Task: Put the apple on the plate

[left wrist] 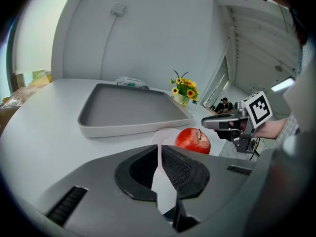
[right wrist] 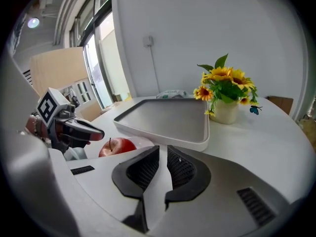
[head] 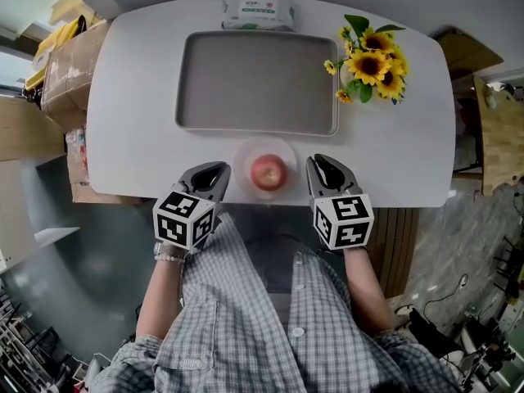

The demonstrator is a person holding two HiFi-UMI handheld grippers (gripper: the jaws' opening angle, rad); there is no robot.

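Note:
A red apple [head: 268,171] sits on a small white plate [head: 241,155] at the near edge of the white table. My left gripper [head: 223,168] hangs just left of the plate, my right gripper [head: 315,160] just right of it, and neither touches the apple. The left gripper view shows its own jaws [left wrist: 160,147] shut and empty, with the apple [left wrist: 192,140] ahead to the right and the right gripper [left wrist: 211,124] beyond. In the right gripper view its jaws [right wrist: 163,149] stand together with nothing between them, the apple [right wrist: 117,146] at front left.
A large grey tray [head: 184,125] lies empty behind the plate. Sunflowers in a vase [head: 372,64] stand at the back right, with a pack of wipes [head: 258,12] at the back edge. Cardboard boxes [head: 70,64] sit left of the table.

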